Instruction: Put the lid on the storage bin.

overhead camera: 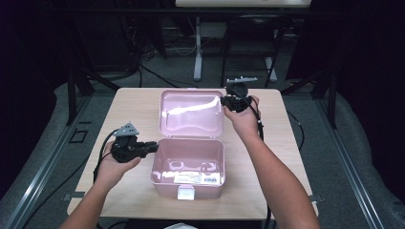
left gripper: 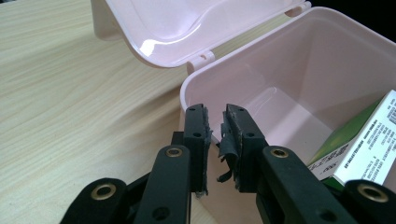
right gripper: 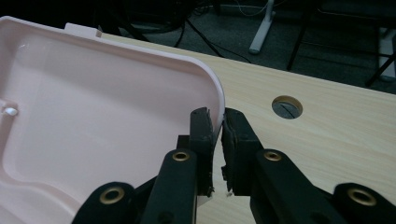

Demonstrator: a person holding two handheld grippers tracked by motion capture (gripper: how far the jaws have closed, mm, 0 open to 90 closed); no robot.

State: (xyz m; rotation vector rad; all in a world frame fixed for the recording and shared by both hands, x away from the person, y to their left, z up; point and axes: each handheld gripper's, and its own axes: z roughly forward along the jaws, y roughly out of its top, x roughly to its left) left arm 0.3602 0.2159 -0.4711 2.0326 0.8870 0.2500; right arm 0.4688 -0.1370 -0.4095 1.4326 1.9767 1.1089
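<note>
The pink box (overhead camera: 188,164) sits in the middle of the tabletop (overhead camera: 133,102), its body low in the centre of the high view and its lid (overhead camera: 192,113) swung back just above it. The left claw (overhead camera: 155,146) is pinched on the box's left wall; in the left gripper view the jaws stand narrow, straddling the rim (left gripper: 187,88) with one pad inside and one outside. The right claw (overhead camera: 224,101), at the upper right of the lid, is clamped just as narrowly on the lid's edge (right gripper: 218,100), which runs up between the two pads.

My worry is the lid. That grip is on a thin, curved lip, near the corner, and the pad lining looks frayed. If the hand swings the lid over faster than the hinge (left gripper: 204,59) allows, I'd expect the edge to slip out and the lid to drop or snap back.

The left hold matters too. Should it slacken, the light box may skid or tip toward the pull.

The carton (left gripper: 362,144) stands tilted against the inner wall. If it pokes above the rim, the lid could jam on it.
</note>
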